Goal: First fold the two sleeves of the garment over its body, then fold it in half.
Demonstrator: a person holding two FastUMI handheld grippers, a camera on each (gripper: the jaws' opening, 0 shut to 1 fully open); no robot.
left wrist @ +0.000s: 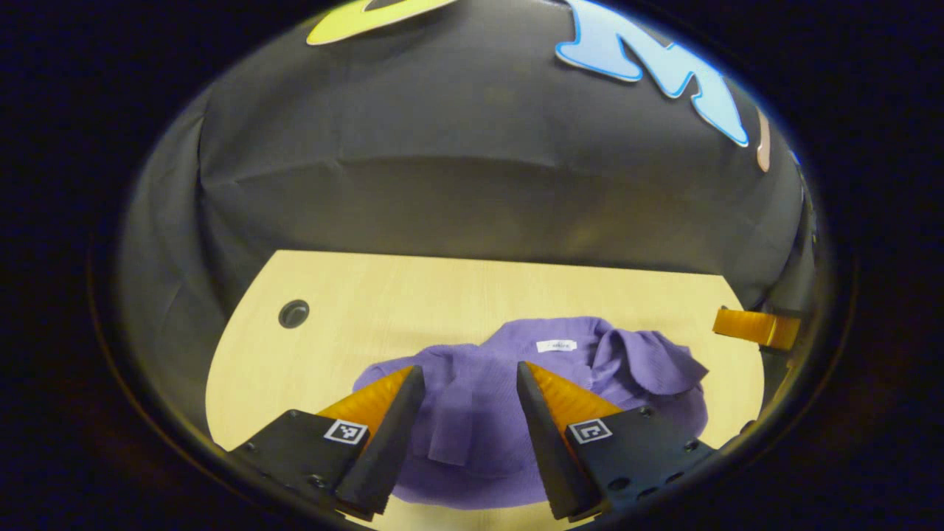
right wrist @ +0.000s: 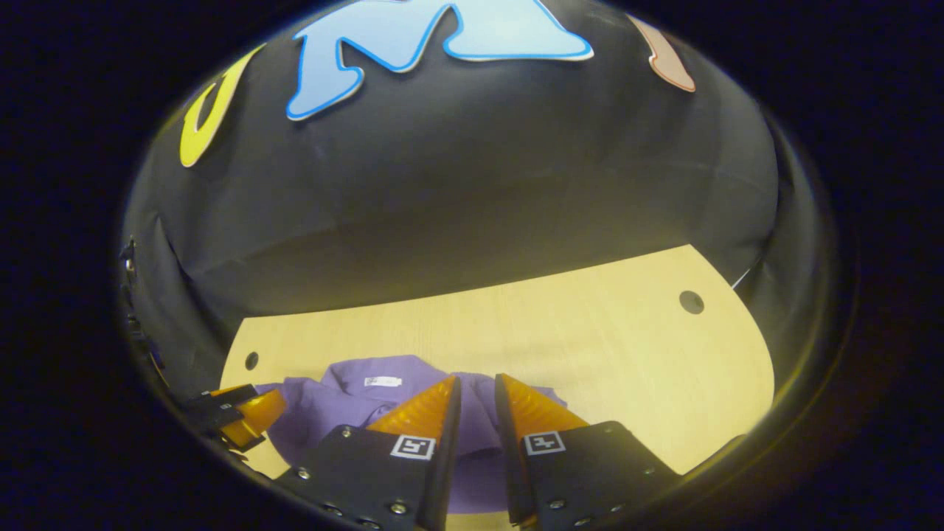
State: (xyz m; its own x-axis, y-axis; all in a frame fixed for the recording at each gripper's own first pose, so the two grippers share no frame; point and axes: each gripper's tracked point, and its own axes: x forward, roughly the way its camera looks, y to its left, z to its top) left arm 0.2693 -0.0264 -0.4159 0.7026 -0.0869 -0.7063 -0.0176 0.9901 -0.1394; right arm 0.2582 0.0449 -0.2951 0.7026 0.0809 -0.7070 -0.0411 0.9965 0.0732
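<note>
A purple garment (left wrist: 472, 442) lies on the light wooden table (left wrist: 413, 295), collar and white neck label (left wrist: 555, 345) toward the far side. One sleeve (left wrist: 451, 424) lies folded over its body, and rumpled cloth (left wrist: 653, 365) is bunched at its right. My left gripper (left wrist: 470, 372) hovers open over the garment's near part with nothing between its fingers. In the right gripper view, my right gripper (right wrist: 478, 382) hangs above the garment (right wrist: 324, 405) with a narrow gap between its fingers, holding nothing. It also shows as the right gripper (left wrist: 756, 328) at the table's right edge.
The black cloth wall (left wrist: 472, 184) rises behind the table. A round cable hole (left wrist: 293, 313) sits in the table's far left, and another hole (right wrist: 691, 302) at the far right. The left gripper (right wrist: 236, 417) shows at the left edge of the right gripper view.
</note>
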